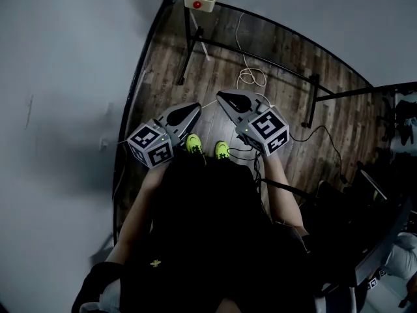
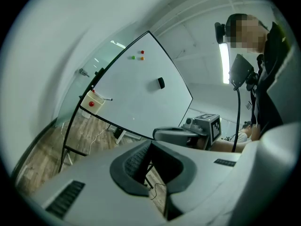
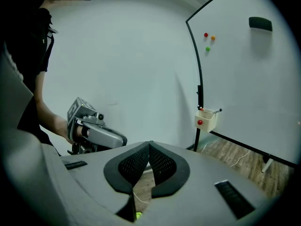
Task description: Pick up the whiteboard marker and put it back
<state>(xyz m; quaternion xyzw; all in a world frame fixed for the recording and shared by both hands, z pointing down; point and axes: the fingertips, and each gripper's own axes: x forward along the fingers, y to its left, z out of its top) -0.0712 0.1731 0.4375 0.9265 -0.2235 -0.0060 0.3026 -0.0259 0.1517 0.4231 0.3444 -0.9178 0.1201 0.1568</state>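
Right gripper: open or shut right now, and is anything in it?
Shut and empty. In the right gripper view, the right gripper shows its ribbed pads meeting at the tips, with nothing between them.

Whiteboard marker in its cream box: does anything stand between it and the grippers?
Nothing visible does. The slim whiteboard marker rests in the cream plastic box on the whiteboard frame; between it and the left gripper and right gripper lies only wooden floor with a white cable.
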